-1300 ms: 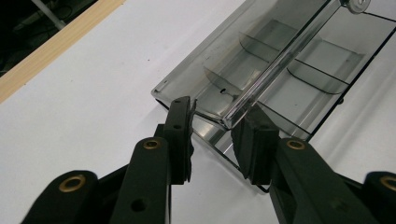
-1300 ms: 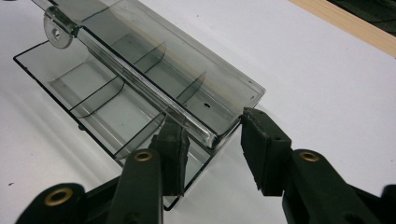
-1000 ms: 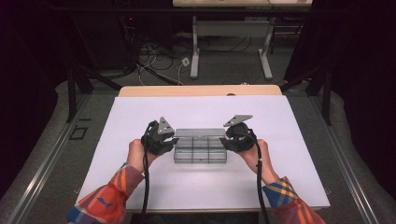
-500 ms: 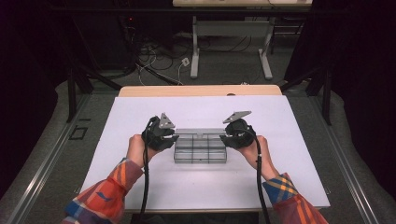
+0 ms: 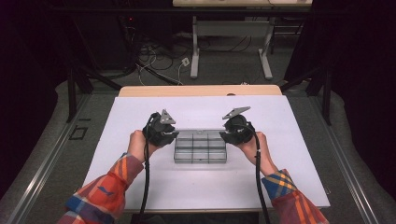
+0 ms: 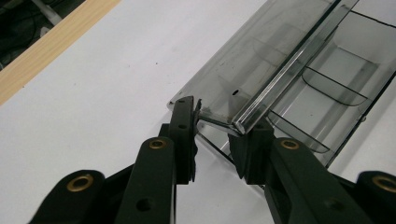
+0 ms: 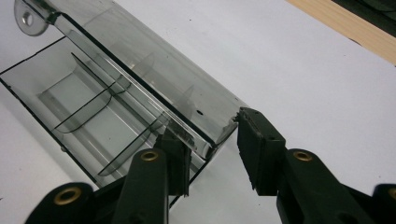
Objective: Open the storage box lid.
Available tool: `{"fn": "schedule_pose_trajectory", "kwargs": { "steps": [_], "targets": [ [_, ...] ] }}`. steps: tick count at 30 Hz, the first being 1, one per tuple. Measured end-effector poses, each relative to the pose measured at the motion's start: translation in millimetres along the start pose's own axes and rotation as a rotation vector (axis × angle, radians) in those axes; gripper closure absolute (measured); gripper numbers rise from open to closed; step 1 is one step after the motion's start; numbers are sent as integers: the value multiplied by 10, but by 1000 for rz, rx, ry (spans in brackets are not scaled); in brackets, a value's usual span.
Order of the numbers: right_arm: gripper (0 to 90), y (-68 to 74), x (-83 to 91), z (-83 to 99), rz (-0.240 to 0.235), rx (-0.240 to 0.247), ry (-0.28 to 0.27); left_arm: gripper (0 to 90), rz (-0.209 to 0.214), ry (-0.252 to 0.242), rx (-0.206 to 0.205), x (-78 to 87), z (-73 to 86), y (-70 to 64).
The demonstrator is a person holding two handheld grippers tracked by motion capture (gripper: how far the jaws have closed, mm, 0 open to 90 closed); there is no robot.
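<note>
A clear grey compartment box (image 5: 201,153) lies mid-table on the white mat, its hinged lid (image 5: 200,133) opened toward the far side. My left gripper (image 5: 173,135) is at the lid's left end and my right gripper (image 5: 224,135) at its right end. In the left gripper view the left gripper (image 6: 217,126) has both jaws pressed on the lid (image 6: 252,60) corner, beside the compartments (image 6: 336,74). In the right gripper view the right gripper (image 7: 210,135) likewise clamps the lid (image 7: 154,60) end next to the box (image 7: 70,98).
The white mat (image 5: 140,186) covers the table, with a wooden strip (image 5: 201,90) along the far edge. A hang tab (image 7: 28,18) sticks out from the lid. Cables trail from both grippers toward the person's plaid sleeves.
Both hands and grippers have shifted slightly away from the person at the lid's ends. The box has stayed in place.
</note>
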State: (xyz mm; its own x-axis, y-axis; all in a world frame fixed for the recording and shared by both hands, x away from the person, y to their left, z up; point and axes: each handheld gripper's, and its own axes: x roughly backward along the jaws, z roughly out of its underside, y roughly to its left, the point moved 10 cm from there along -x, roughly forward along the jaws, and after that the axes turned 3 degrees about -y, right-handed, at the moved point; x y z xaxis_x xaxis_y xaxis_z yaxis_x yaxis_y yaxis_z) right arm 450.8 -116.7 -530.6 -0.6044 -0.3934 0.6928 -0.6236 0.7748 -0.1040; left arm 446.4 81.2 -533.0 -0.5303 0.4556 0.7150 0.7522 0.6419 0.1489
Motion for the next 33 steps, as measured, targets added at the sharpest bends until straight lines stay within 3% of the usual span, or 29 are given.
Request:
{"fn": "schedule_pose_trajectory", "kwargs": {
  "steps": [10, 13, 16, 33],
  "targets": [
    [674, -39, -44, -51, 3, -10, 0, 759, -2, 7, -22, -16, -33, 36],
    [683, -58, -61, -54, 1, -14, 11, 761, -5, -9, -6, -39, -65, 54],
    [697, -85, -82, -57, 6, -28, 14, 763, -8, 4, -13, -53, -71, 73],
    [745, -219, -246, -72, 14, -77, 32, 765, -11, 12, 38, -236, -107, 212]
  ]
}}
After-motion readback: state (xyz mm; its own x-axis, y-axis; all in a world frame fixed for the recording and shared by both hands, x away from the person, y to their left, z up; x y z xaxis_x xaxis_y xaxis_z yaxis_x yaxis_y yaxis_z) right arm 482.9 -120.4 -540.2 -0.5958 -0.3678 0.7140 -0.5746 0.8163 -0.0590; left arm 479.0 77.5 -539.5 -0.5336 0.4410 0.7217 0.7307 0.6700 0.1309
